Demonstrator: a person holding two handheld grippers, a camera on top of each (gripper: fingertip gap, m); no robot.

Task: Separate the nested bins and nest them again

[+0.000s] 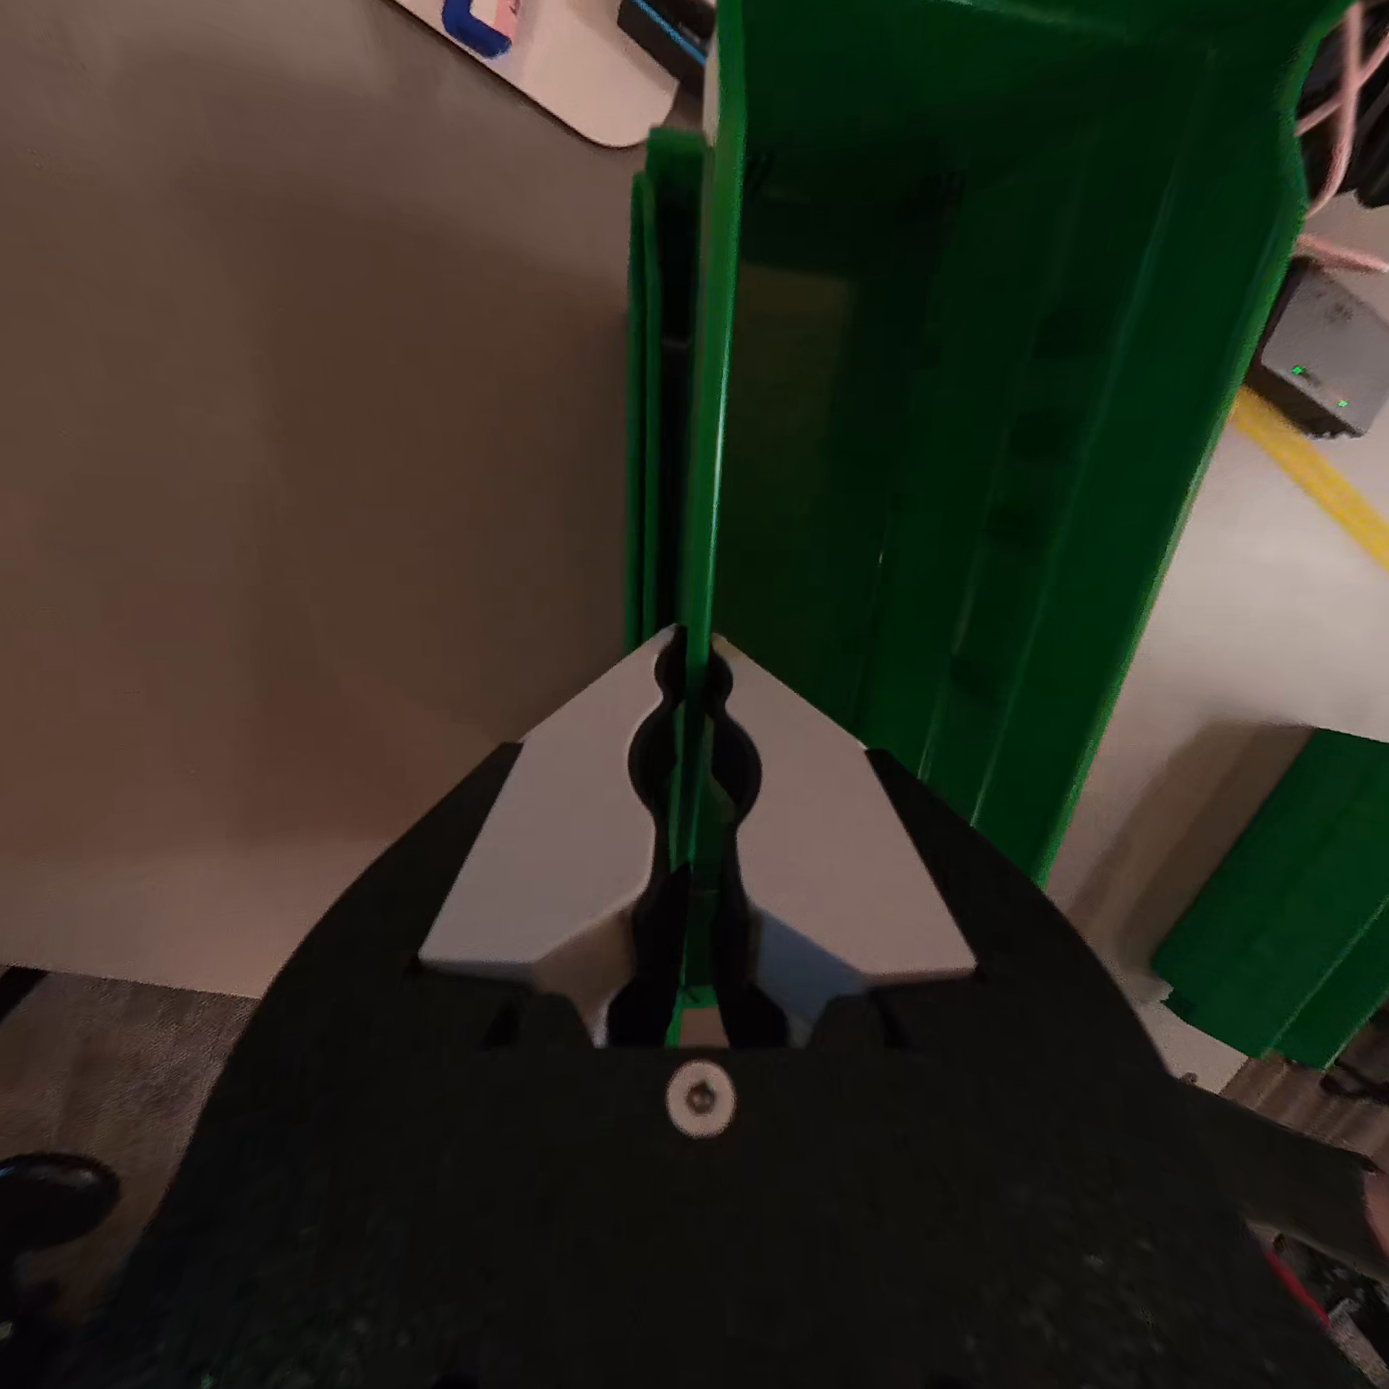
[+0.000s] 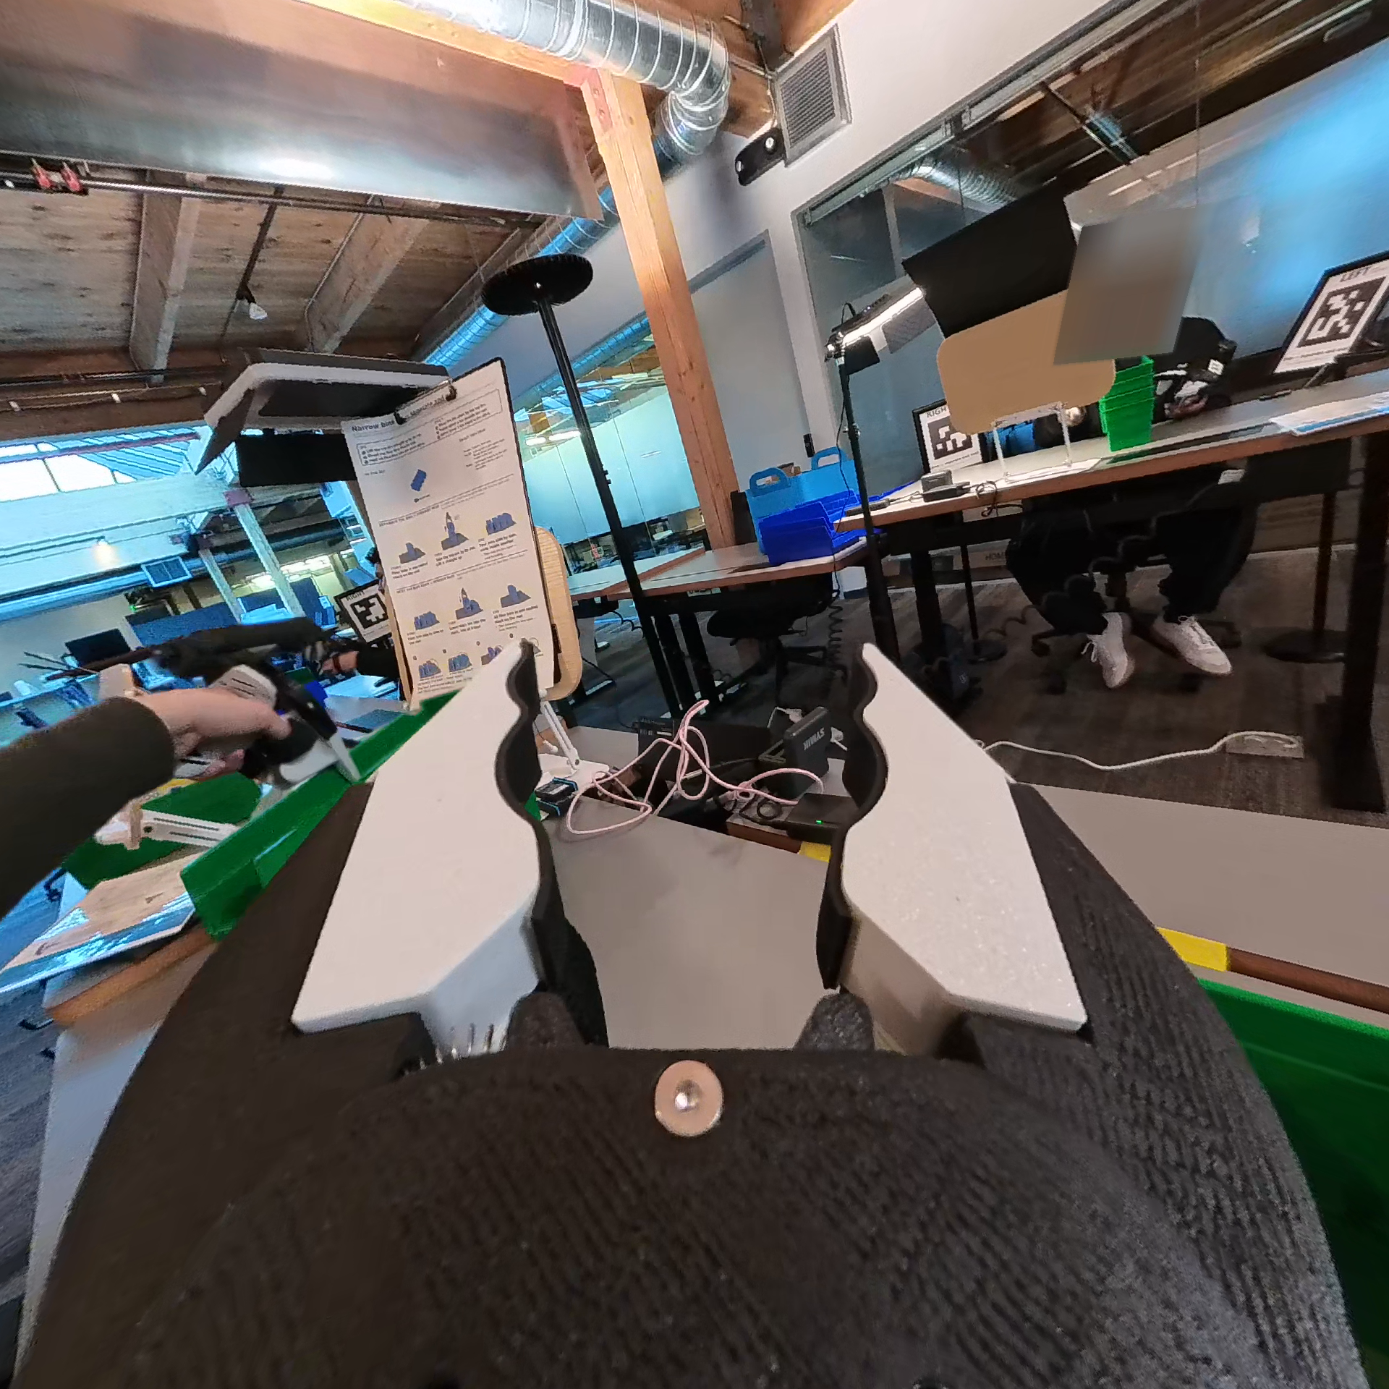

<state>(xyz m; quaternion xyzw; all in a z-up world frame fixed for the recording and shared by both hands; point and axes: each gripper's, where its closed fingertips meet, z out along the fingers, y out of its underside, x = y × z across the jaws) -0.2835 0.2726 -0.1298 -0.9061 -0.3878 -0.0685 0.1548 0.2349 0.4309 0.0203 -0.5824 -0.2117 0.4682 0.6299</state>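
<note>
In the left wrist view my left gripper [image 1: 695, 639] is shut on the thin side wall of a long, narrow green bin [image 1: 977, 451] that stretches away from it. A second green edge [image 1: 652, 391] lies just outside that wall. Another green bin [image 1: 1293, 902] sits at the lower right on the table. In the right wrist view my right gripper [image 2: 695, 661] is open and empty, tilted up over the table. The left gripper [image 2: 301, 751], held by a hand, grips the green bin [image 2: 248, 849] at the left. Part of a green bin [image 2: 1315, 1090] shows at the lower right.
Pink cables and black devices [image 2: 676, 782] lie at the table's back edge. An instruction sheet [image 2: 443, 526] stands on a holder behind them. A grey box [image 1: 1323, 361] sits beside yellow tape [image 1: 1315, 481]. A person [image 2: 1112, 541] sits at a far table with stacked green bins [image 2: 1125, 410].
</note>
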